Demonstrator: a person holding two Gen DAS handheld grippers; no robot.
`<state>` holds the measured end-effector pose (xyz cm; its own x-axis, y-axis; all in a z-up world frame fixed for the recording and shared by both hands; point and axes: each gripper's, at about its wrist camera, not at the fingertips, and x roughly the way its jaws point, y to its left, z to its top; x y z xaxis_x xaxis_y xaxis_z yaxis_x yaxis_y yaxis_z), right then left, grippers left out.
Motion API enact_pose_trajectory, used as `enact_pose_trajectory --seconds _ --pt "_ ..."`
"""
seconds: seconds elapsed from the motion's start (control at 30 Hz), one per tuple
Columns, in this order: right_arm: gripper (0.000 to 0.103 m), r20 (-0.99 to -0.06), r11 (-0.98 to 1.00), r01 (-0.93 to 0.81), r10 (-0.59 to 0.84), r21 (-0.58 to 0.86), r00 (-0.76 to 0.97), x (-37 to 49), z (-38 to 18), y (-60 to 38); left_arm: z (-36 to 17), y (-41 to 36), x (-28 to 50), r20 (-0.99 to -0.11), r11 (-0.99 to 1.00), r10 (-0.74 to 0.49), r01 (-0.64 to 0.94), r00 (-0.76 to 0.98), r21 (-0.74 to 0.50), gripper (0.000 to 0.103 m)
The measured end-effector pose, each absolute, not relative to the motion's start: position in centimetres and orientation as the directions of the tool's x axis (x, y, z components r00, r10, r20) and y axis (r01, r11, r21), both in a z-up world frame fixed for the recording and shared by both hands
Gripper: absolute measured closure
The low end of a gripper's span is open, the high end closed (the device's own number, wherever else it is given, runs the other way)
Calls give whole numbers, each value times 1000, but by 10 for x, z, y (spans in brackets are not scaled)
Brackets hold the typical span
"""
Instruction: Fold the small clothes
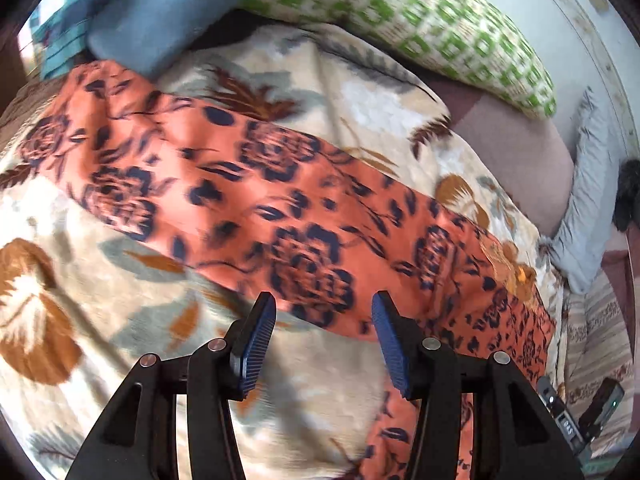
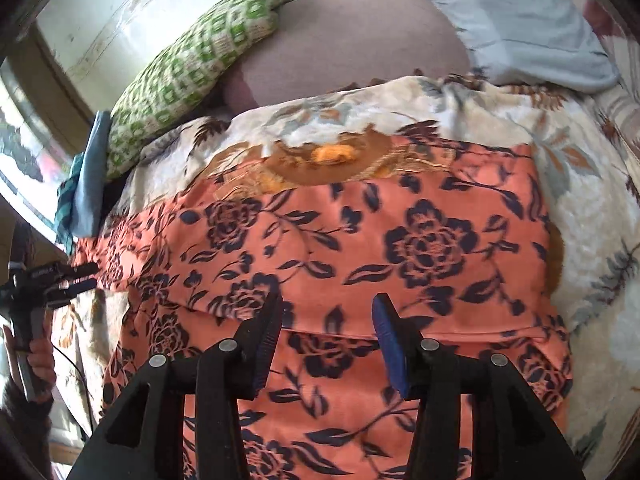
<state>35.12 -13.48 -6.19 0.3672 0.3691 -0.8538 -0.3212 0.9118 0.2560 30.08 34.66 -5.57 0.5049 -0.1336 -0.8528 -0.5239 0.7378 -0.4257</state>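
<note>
Hovering with jaws parted and empty, both the left hand-held gripper (image 1: pixel 324 344) and the right hand-held gripper (image 2: pixel 326 344) hang above the orange floral garment (image 2: pixel 360 248), its long axis running left-right across the bed's blanket (image 1: pixel 100 280).

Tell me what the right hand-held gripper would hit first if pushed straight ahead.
Likely the orange floral garment: the right hand-held gripper stands open and empty above it, angled down toward the bed. Depth is uncertain.

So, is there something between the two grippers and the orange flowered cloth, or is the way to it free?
Nothing visible blocks either one. The left gripper and the right gripper both have open, empty jaws, with only air between them and the orange flowered garment spread on the floral blanket. The green patterned pillow lies beyond it.
</note>
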Motion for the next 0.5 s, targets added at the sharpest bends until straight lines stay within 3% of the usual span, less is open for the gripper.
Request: enact_pose_trajectory --seconds 0.1,0.27,0.5 --pt "55 -854 874 -402 414 275 316 343 -61 -83 -60 428 262 -849 632 -102 -625 519 -458 52" --pt "54 -866 798 -555 432 236 252 323 -64 9 -88 545 195 -773 320 -156 -709 615 -629 51" --pt "54 -882 698 -669 451 256 133 305 -81 105 -116 598 184 -666 153 -182 -648 723 -746 47"
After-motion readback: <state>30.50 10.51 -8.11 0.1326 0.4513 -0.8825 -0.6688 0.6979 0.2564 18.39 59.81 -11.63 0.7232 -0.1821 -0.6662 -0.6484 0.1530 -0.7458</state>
